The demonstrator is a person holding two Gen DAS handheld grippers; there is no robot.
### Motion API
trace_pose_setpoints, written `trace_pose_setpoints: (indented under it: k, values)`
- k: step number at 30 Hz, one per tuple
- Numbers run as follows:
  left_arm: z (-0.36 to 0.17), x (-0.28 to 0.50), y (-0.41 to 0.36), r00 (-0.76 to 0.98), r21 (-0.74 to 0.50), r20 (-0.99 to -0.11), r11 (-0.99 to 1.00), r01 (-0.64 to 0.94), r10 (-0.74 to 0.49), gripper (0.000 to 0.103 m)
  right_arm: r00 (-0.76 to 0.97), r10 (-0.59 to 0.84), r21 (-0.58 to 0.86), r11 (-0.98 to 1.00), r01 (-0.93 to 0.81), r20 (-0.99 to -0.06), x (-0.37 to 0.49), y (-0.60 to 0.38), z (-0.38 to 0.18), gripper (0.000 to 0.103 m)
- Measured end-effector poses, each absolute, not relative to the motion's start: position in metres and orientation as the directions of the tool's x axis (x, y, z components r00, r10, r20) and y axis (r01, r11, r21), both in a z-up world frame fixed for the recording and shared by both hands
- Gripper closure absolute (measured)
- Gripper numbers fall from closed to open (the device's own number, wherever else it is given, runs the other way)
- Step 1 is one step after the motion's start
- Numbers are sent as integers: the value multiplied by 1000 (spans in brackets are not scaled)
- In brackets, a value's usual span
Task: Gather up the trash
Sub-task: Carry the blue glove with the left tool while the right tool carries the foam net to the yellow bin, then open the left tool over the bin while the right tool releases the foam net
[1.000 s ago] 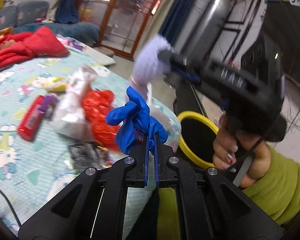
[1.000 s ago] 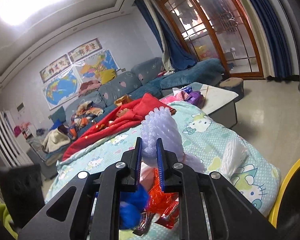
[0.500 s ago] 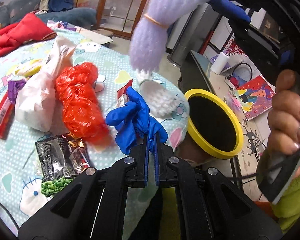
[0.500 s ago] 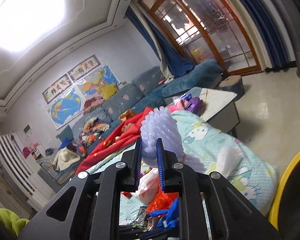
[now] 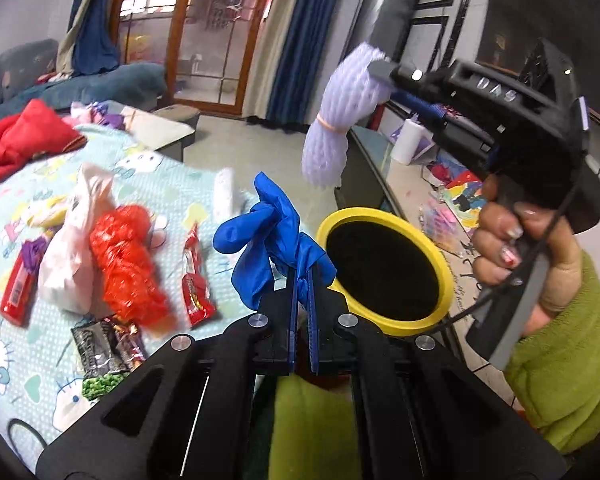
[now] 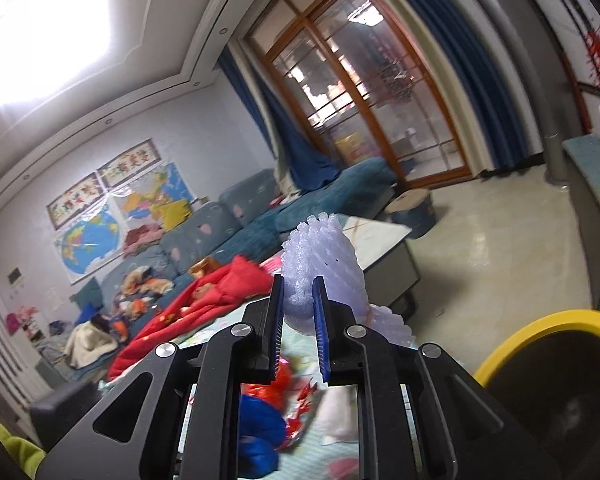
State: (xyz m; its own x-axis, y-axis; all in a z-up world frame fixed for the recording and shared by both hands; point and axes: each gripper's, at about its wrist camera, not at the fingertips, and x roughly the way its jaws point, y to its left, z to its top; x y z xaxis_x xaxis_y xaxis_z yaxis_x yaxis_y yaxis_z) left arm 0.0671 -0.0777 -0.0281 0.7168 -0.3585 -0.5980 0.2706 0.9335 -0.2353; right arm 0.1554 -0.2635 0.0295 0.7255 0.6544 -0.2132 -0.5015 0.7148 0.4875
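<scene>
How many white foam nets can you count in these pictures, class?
2. One foam net hangs pinched in the right hand-held gripper, up above the yellow bin. The other foam net lies on the bedspread. More may be hidden.

We note two black grippers, the left gripper and right gripper, with blue ribbed pads, silver screws, and a green fleece sleeve behind the right handle.

The left gripper is pinching a blue glove beside the yellow-rimmed bin. The right gripper is clamping a white foam net above it. Wrappers are lying near the bed's edge.
</scene>
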Motion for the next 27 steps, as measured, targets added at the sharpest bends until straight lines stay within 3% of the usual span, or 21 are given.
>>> trace_pose_setpoints:
  k: [10,15,27]
  values:
    - [-17,63,-131,671,-207,-595,892,403,-441,101,810,533,495,787,-368,-245,153,-323,18,89]
    - [-21,70,-158,643,-214,-591,863,457,-487,101,820,485,505,812,-292,-305,159,-343,6,89]
    - [-66,128,-206,575,-244,-636,841,483,-515,101,815,421,550,821,-155,-399,176,-380,-29,89]
